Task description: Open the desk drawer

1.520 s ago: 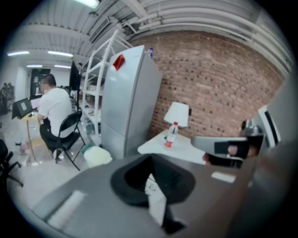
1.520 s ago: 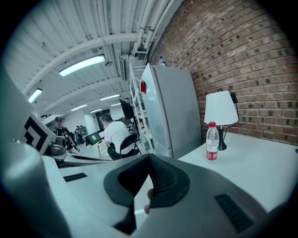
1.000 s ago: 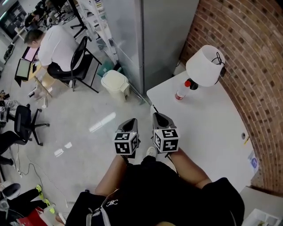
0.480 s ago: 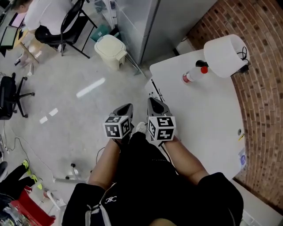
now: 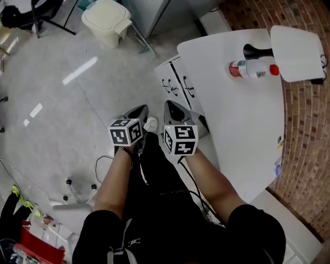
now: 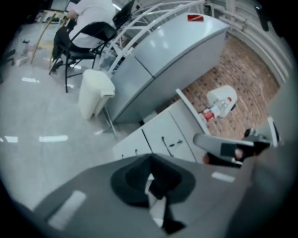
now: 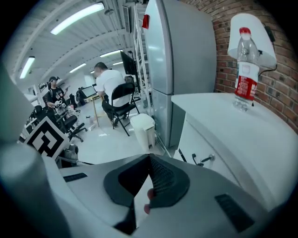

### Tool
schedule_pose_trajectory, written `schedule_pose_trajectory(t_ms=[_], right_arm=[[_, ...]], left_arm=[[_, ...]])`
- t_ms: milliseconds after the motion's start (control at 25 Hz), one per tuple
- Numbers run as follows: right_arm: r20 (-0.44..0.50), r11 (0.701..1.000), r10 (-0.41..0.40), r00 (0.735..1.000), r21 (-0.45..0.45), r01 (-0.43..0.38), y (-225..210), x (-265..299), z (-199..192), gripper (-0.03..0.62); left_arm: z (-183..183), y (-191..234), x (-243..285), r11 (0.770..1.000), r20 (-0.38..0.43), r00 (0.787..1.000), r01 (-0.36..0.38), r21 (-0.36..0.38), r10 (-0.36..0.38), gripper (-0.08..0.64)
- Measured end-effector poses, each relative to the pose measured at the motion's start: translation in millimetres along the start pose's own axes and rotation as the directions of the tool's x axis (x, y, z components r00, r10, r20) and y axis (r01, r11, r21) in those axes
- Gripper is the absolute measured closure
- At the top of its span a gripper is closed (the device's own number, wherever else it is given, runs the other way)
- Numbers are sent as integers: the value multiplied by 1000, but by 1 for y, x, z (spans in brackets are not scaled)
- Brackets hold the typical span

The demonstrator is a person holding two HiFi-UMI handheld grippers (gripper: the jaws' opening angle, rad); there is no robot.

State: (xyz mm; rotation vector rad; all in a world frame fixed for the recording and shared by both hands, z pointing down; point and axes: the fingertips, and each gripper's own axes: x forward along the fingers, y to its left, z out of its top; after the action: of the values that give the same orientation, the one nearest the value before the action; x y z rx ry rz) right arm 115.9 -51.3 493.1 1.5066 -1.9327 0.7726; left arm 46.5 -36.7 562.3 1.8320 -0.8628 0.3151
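The white desk (image 5: 242, 118) stands at the right, and its drawer fronts (image 5: 178, 85) with dark handles face the floor side. They show too in the left gripper view, drawer fronts (image 6: 165, 137), and the right gripper view catches a handle (image 7: 205, 159). My left gripper (image 5: 139, 111) hangs shut and holds nothing, a little short of the drawers. Just beside it, my right gripper (image 5: 172, 108) is shut and holds nothing, close to the desk's front edge. The same jaws meet in their own views: left gripper (image 6: 150, 158), right gripper (image 7: 149, 157).
A water bottle (image 5: 252, 68) lies or stands beside a white lamp (image 5: 299, 46) on the desk's far end. A cream bin (image 5: 105, 15) and a tall grey cabinet (image 6: 172, 56) stand beyond the drawers. A brick wall (image 5: 304, 129) runs along the right. Cables and chair wheels lie on the floor (image 5: 77, 191).
Both grippers have sunk lower beside the desk. The head view has tipped down, and the drawer fronts under the desktop have come into sight.
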Motion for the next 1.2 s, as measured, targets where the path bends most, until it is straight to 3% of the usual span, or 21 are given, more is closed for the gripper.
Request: schedule_pose_trajectory(t_ms=[320, 480, 680, 880, 1160, 1200], right_arm=[[-119, 996, -72, 990, 47, 78, -33, 81, -98, 601], [-171, 991, -114, 979, 49, 124, -58, 118, -147, 601], [-221, 982, -152, 963, 75, 172, -92, 151, -197, 601], [-262, 976, -166, 951, 92, 196, -120, 173, -242, 601], [-273, 986, -116, 955, 84, 143, -118, 200, -280, 601], [-273, 987, -111, 955, 84, 138, -117, 203, -281, 601]], left_arm=[[-50, 64, 103, 984, -49, 994, 86, -154, -95, 560], [-76, 85, 166, 972, -63, 985, 149, -181, -162, 561], [-112, 99, 235, 914, -56, 950, 279, -294, -308, 560], [-131, 130, 286, 858, 30, 941, 319, -402, -336, 560], [-165, 162, 344, 838, 51, 935, 339, -428, -352, 555], [-168, 166, 351, 834, 56, 933, 342, -434, -354, 518]])
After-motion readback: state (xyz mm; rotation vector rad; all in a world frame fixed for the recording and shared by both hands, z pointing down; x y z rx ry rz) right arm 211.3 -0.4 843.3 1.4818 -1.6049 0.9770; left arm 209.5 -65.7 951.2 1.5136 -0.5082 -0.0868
